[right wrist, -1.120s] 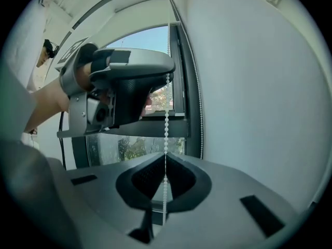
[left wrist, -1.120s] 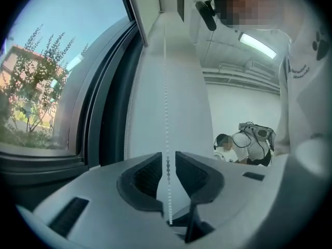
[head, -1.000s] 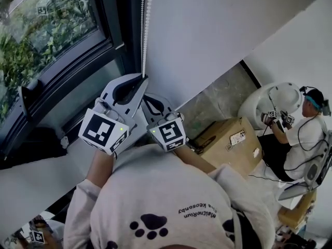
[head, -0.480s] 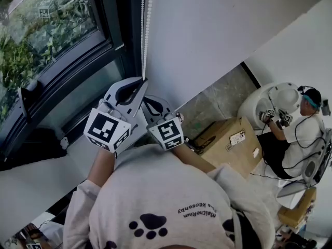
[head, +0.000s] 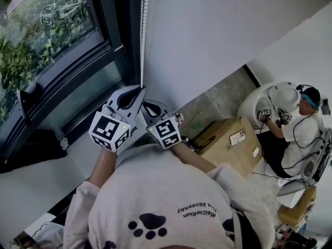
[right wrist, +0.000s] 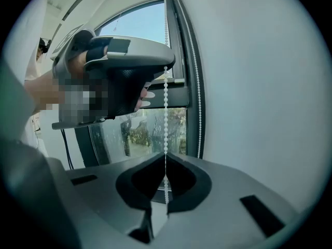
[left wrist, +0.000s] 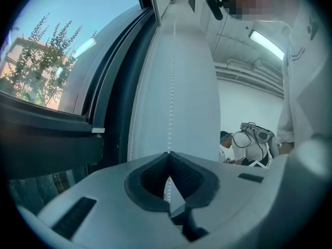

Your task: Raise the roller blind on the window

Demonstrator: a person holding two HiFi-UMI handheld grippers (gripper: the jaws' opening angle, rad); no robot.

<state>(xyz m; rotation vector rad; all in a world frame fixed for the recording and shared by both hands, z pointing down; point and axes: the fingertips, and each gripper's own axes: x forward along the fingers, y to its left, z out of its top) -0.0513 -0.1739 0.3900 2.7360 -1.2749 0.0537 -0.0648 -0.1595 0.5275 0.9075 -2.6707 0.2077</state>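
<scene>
The blind's bead chain (head: 142,30) hangs straight up & down, its long way top to bottom, btwn the dark window frame (head: 111,45) & the white wall (head: 218,30). The left hand-held gripper (head: 140,88) is pinched tight on it, tips pointing up. The right hand-held gripper (head: 149,106), just below, is pinched on the same strand. Frame & wall are close on each side; the open room is up along the chain. The right gripper view shows a 2nd strand (right wrist: 196,87) by the frame. Only the head view shows a cardboard box (head: 231,144) & another person (head: 303,123) far off.
</scene>
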